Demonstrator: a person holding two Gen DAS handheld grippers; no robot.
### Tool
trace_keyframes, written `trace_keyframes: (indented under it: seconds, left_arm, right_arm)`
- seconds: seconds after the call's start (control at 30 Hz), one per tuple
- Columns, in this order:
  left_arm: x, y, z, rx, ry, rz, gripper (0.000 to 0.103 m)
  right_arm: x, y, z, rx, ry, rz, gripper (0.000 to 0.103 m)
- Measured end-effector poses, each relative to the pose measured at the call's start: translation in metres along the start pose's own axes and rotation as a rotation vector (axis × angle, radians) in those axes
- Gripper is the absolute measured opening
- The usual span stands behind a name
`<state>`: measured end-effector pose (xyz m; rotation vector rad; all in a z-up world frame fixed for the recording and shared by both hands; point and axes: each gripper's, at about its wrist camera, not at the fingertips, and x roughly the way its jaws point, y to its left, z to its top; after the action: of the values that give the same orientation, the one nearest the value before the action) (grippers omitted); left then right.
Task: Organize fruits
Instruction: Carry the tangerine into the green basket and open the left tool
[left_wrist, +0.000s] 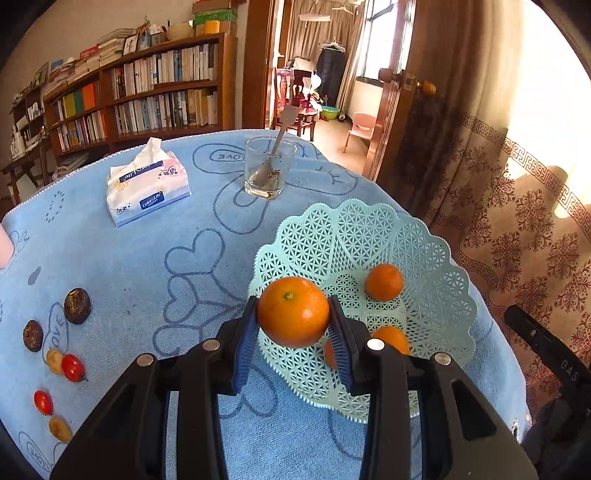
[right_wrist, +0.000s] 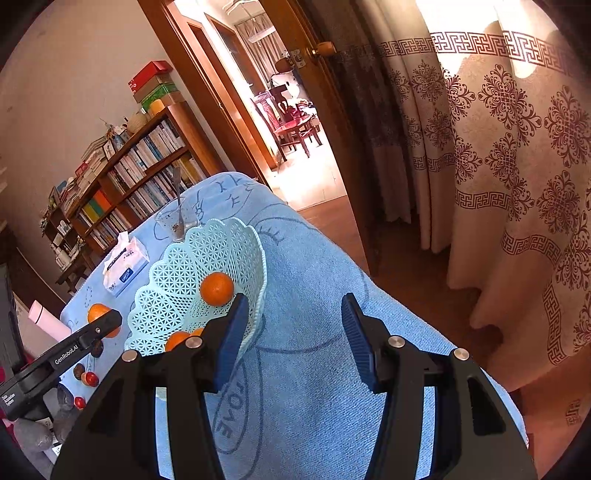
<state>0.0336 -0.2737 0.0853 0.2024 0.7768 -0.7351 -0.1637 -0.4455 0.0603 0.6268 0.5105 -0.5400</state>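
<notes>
Oranges are what I am sorting, and the biggest thing on the blue tablecloth (left_wrist: 155, 258) that matters to them is the pale green lattice basket (left_wrist: 436, 258), light plastic that I judge would skid or tip if I knock its rim. Two oranges and a sliver of a third lie in its bowl; the clearest, a small one (left_wrist: 384, 282), rests near the far side. My left gripper (left_wrist: 293, 325) is clamped on the largest orange (left_wrist: 293, 312), pads pressing its left and right flanks at the widest part, stem end turned up toward the camera, the fruit hanging just over the basket's near-left rim. It looks firm, fairly weighty and smooth-skinned, so I judge a squeeze across the middle is the safe hold; too hard would bruise it, too light would let it roll out. That hand points down at a slant toward the basket. My right gripper (right_wrist: 295, 332) has its jaws apart with nothing between them, only cloth beneath, angled down beside the basket's right edge, the left pad close to the rim. Smaller fruit waits at the table's left: two dark round ones (left_wrist: 77, 305), two cherry tomatoes (left_wrist: 73, 367) and two small yellowish ones (left_wrist: 54, 361), all soft-looking and, I expect, easy to crush.
</notes>
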Motion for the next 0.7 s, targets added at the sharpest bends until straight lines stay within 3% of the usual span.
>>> trace_keyframes:
  seconds: [0.27, 0.33, 0.37, 0.53, 0.7]
  left_arm:
    - [0.023, -0.015, 0.005, 0.019, 0.041, -0.018, 0.039]
    - [0.020, -0.015, 0.005, 0.022, 0.017, -0.015, 0.064]
    - [0.017, -0.014, 0.005, 0.022, 0.000, -0.013, 0.068]
    - [0.006, -0.003, 0.005, 0.002, -0.028, 0.010, 0.080]
    - [-0.003, 0.017, 0.001, -0.040, -0.043, 0.057, 0.085]
  right_arm:
    - [-0.003, 0.004, -0.002, -0.003, 0.000, 0.018, 0.054]
    - [-0.004, 0.003, -0.002, -0.002, 0.000, 0.019, 0.054]
    - [-0.004, 0.003, -0.002, -0.001, 0.001, 0.020, 0.054]
    - [-0.003, 0.008, -0.006, -0.004, 0.009, 0.029, 0.054]
    - [-0.002, 0.021, -0.012, -0.033, 0.024, 0.050, 0.054]
